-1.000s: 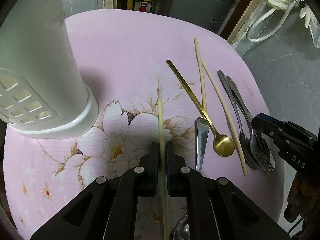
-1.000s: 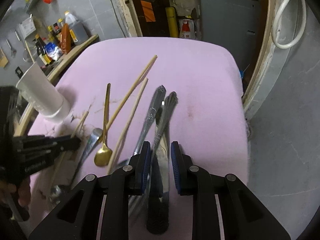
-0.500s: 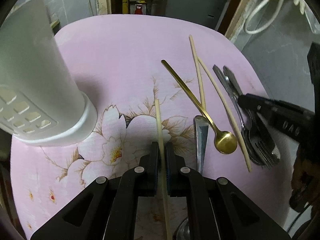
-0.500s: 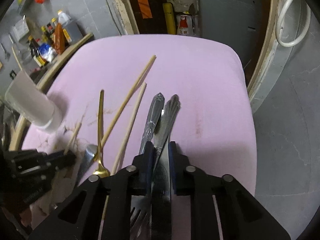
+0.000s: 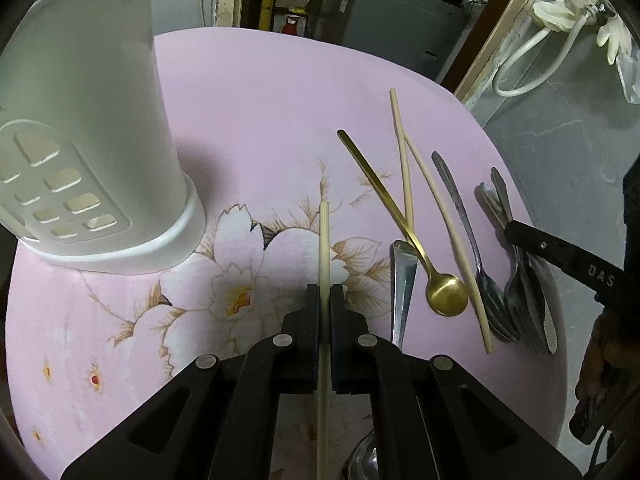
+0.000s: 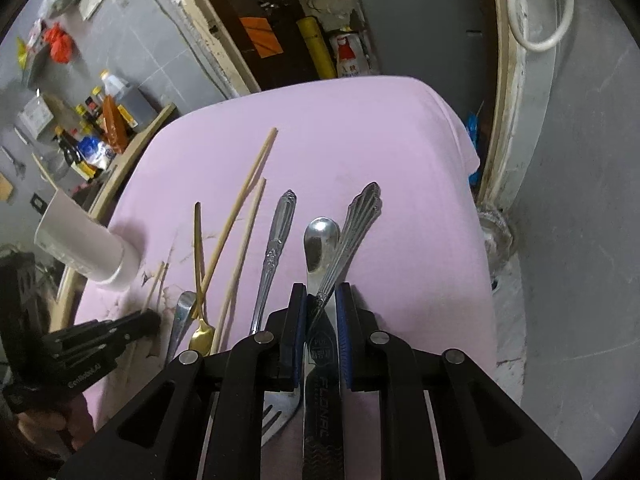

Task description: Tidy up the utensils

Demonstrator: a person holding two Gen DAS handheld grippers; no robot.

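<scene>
Two black grippers work over a round table covered by a pink cloth with a printed flower [image 5: 256, 92]. The left gripper [image 5: 325, 300] is clenched on one pale wooden chopstick [image 5: 324, 240], which lies along the cloth near the front edge and points to the far edge. The right gripper [image 6: 322, 300] is pressed against an ornate silver fork handle [image 6: 352, 232] and a flat steel knife [image 6: 320, 360], near the right edge of the table; its blue pads touch both, so it grasps them.

Between the two tools lie a slim gold spoon [image 5: 400, 224], two more pale chopsticks [image 5: 404, 168], a silver spoon with a patterned handle [image 5: 460, 216] and a wide steel handle [image 5: 402, 280], all near each other on the cloth.

A tall white plastic utensil holder with slots [image 5: 80, 140] stands upright near the left edge; I cannot tell what is inside.

On the knife blade I read "FLONAL". The right tool, seen from the left wrist, carries the letters "DAS".

Around the table there are grey tiled walls, a grey cabinet [image 5: 392, 16], a white hose [image 6: 536, 8] and a shelf with sauce bottles [image 6: 92, 120].
</scene>
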